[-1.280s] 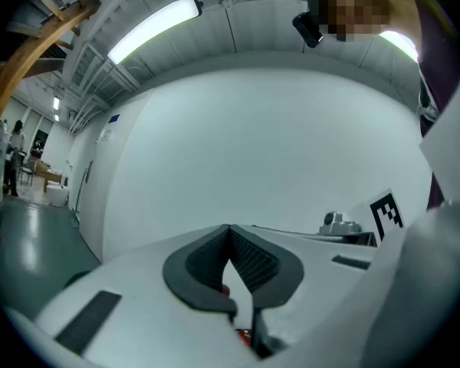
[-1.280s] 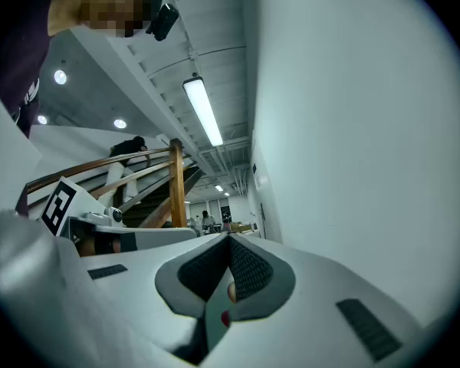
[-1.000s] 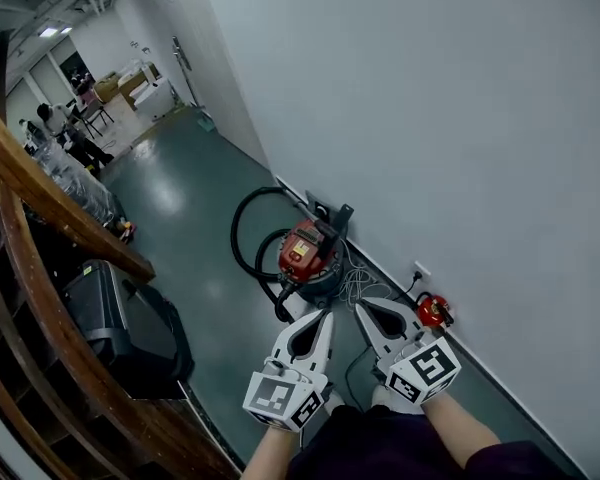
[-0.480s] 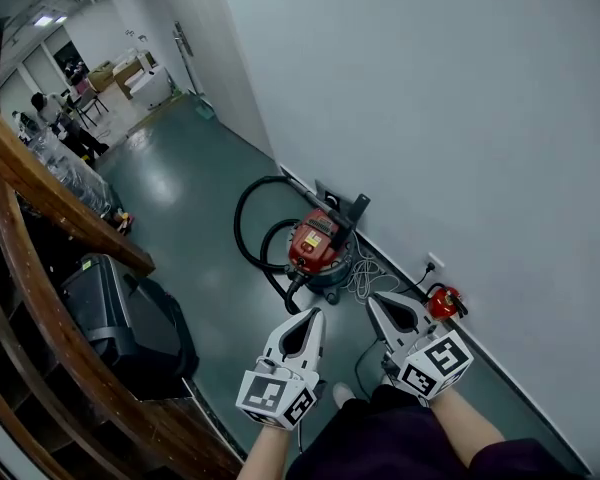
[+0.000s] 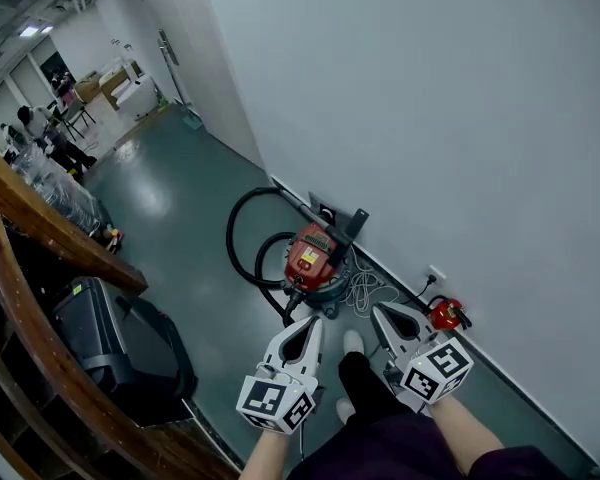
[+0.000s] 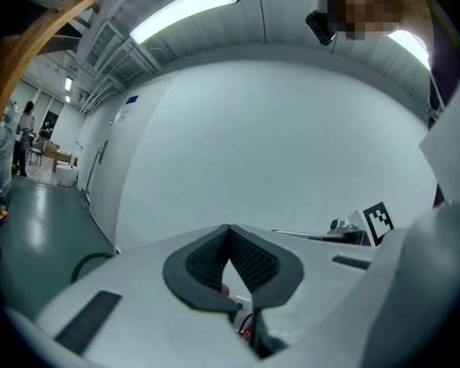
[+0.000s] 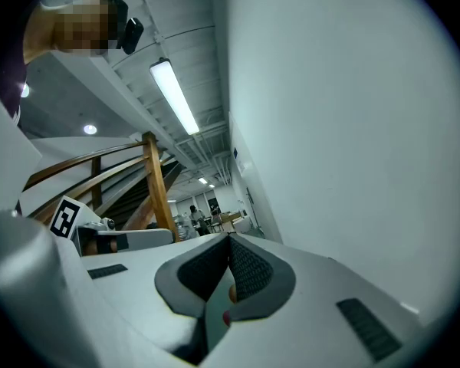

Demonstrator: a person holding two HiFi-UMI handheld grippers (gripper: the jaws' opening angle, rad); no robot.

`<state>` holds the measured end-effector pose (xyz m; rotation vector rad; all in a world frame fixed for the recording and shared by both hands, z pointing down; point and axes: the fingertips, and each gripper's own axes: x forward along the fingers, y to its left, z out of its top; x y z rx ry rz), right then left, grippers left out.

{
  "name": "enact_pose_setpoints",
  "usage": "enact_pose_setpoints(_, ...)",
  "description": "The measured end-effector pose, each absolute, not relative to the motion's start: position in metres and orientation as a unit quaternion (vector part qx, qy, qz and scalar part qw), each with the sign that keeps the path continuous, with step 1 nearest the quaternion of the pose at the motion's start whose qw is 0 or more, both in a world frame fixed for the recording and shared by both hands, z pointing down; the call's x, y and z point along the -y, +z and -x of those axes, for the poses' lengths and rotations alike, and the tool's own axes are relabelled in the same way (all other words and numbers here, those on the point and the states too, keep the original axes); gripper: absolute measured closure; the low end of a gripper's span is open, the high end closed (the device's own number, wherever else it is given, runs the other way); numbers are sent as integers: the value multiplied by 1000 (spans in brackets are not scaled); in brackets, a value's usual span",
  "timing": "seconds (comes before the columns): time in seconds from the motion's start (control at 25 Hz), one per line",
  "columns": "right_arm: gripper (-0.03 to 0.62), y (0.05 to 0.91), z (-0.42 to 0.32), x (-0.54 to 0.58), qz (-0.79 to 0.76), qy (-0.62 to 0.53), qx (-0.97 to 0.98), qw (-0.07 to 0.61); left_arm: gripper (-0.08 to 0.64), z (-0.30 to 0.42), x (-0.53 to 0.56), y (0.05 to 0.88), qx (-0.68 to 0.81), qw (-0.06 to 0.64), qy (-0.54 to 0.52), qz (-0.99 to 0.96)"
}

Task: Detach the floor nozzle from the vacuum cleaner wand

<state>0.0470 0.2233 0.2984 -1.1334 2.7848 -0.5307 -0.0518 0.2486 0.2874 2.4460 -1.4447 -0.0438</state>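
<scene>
A red canister vacuum cleaner (image 5: 310, 256) stands on the floor against the white wall. Its black hose (image 5: 238, 230) loops out to the left. The wand (image 5: 298, 204) runs low along the wall, and a dark part (image 5: 353, 222), probably the floor nozzle, sticks up behind the canister. My left gripper (image 5: 313, 321) hangs just short of the canister, shut and empty. My right gripper (image 5: 377, 310) is beside it, nearer the wall, also shut and empty. In the left gripper view (image 6: 230, 229) and the right gripper view (image 7: 230, 238) the pads meet with nothing between them.
A white cable (image 5: 365, 290) lies coiled right of the canister, near a wall socket (image 5: 437, 274) and a small red object (image 5: 442, 314). A black case (image 5: 110, 330) and a wooden stair rail (image 5: 50, 230) are to the left. People stand far down the hall (image 5: 40, 133). My shoe (image 5: 353, 341) is between the grippers.
Both grippers have sunk a little and come closer to the canister. My leg and shoe now show between them. Both stayed shut.
</scene>
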Motion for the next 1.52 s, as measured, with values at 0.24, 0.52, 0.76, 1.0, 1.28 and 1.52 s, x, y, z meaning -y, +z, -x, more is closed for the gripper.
enact_pose_setpoints(0.24,577,328,-38,-162,381,-190,-904,30,557,65,-189,314,499,170,-4,-850)
enact_pose_setpoints(0.52,577,359,-28,-76,386,-199,-901,3,557,73,-97,343,489,196,14,-850)
enact_pose_setpoints(0.76,577,365,-19,-20,383,-215,-898,-2,557,78,-27,342,475,191,33,-858)
enact_pose_setpoints(1.0,577,368,-6,13,397,-232,-888,8,557,88,16,339,464,179,48,-866)
enact_pose_setpoints(1.28,577,381,15,42,452,-242,-858,21,557,108,54,352,419,168,61,-890)
enact_pose_setpoints(1.52,577,403,50,48,537,-245,-807,24,557,139,74,375,342,177,68,-920)
